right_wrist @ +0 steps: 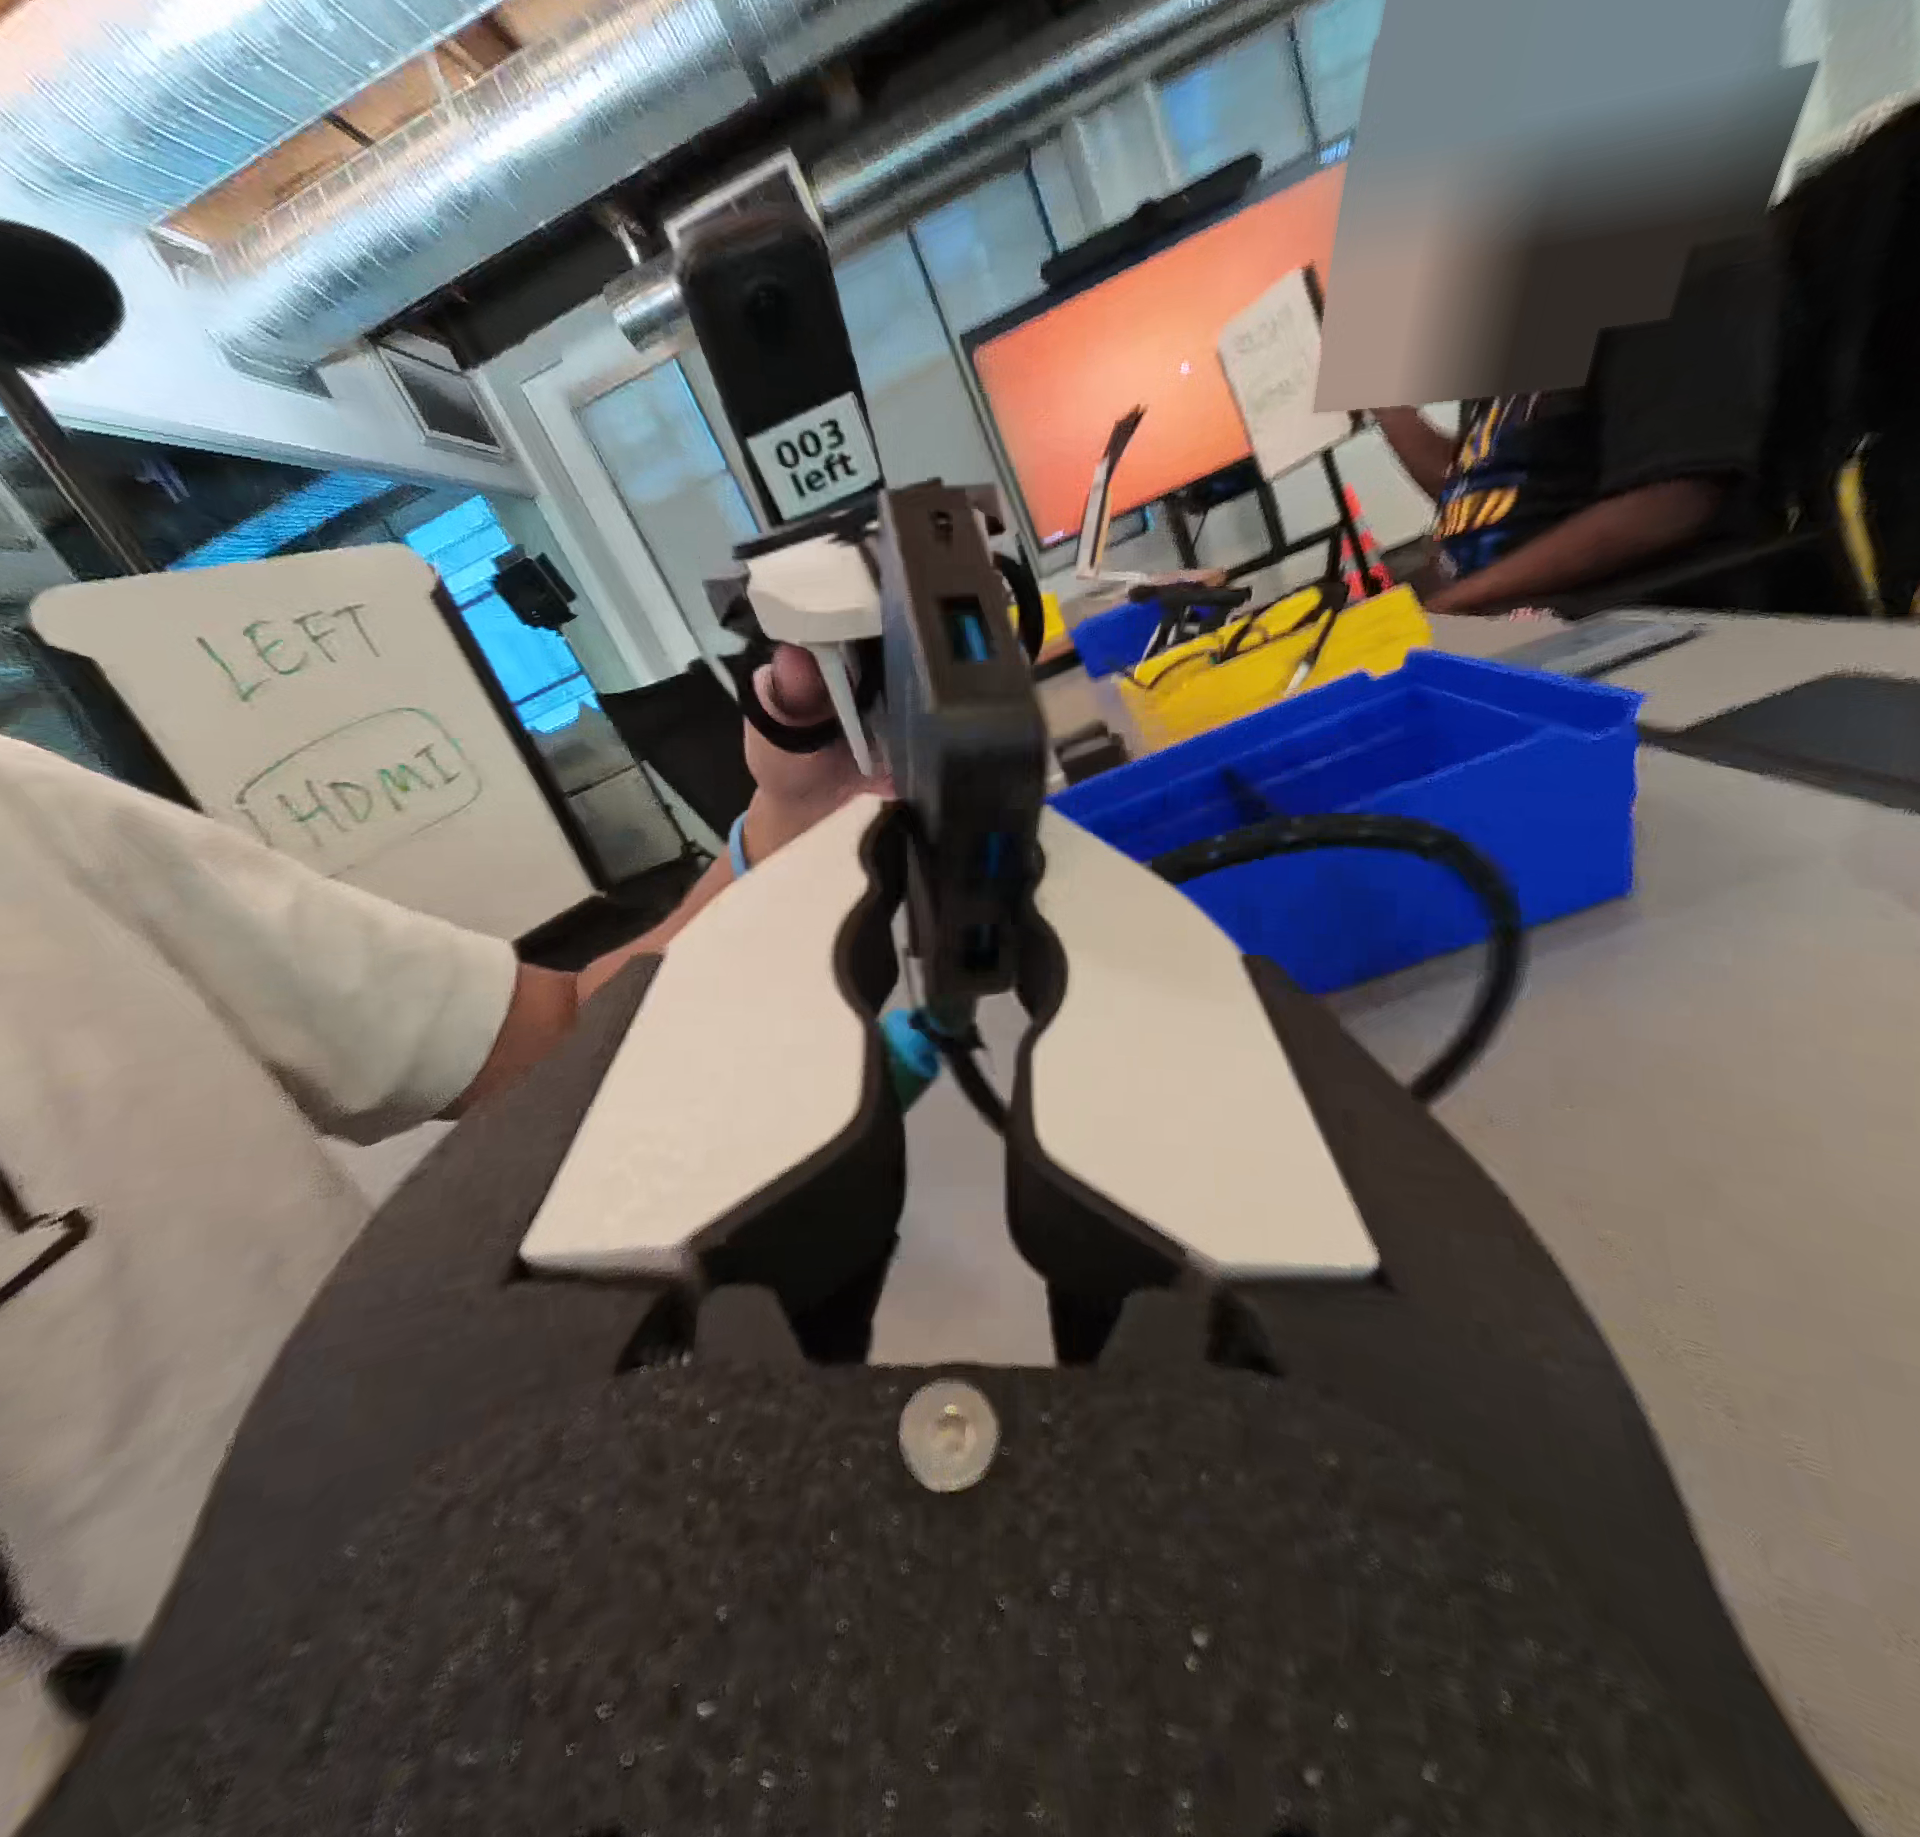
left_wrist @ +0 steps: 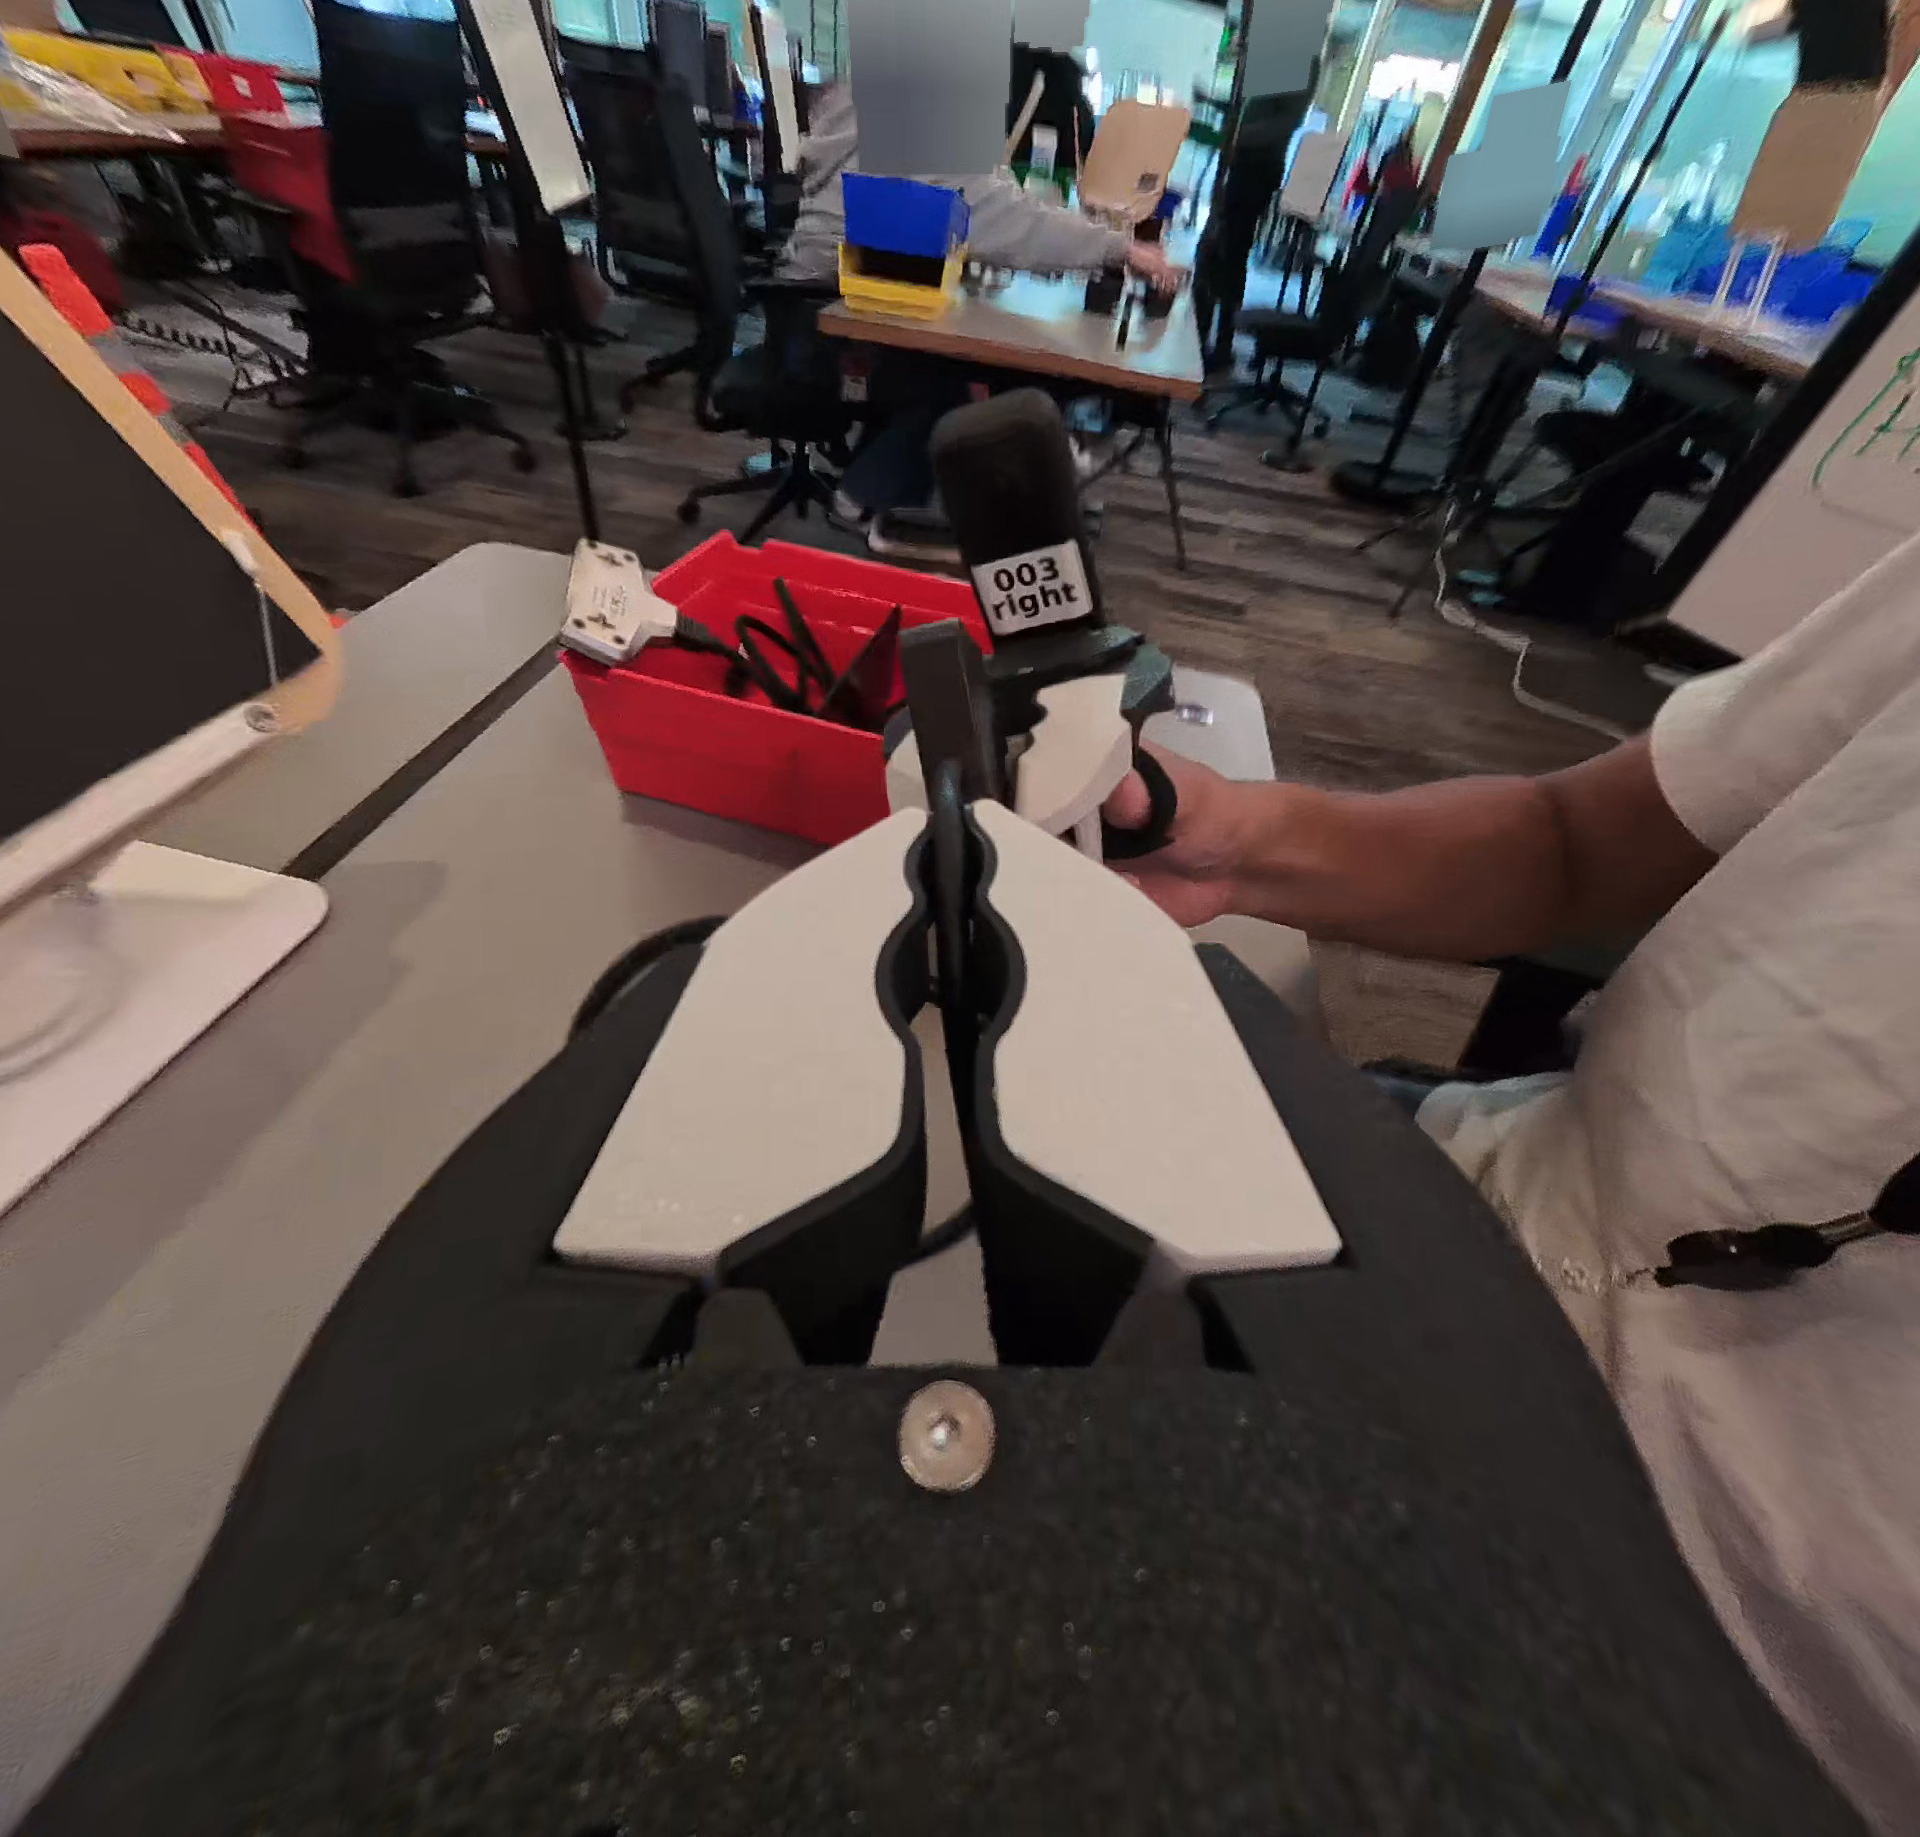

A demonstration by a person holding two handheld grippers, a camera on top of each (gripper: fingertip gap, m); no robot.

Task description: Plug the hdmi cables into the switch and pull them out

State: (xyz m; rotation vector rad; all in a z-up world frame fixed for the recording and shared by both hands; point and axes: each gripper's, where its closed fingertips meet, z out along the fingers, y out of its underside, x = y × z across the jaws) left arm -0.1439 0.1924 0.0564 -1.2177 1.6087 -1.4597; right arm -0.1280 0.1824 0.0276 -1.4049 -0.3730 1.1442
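Grippers (left_wrist: 951,831) (right_wrist: 956,852) both clamp the black switch (right_wrist: 961,707).

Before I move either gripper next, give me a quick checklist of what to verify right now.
1. Left gripper shut on black box-shaped switch: ok.
2. Right gripper shut on plug end of black braided HDMI cable: ok.
3. Plug fully seated in switch: cannot tell.
4. Cable loops slack in front of blue plastic bin: ok.
5. Switch's blue side port unoccupied: ok.
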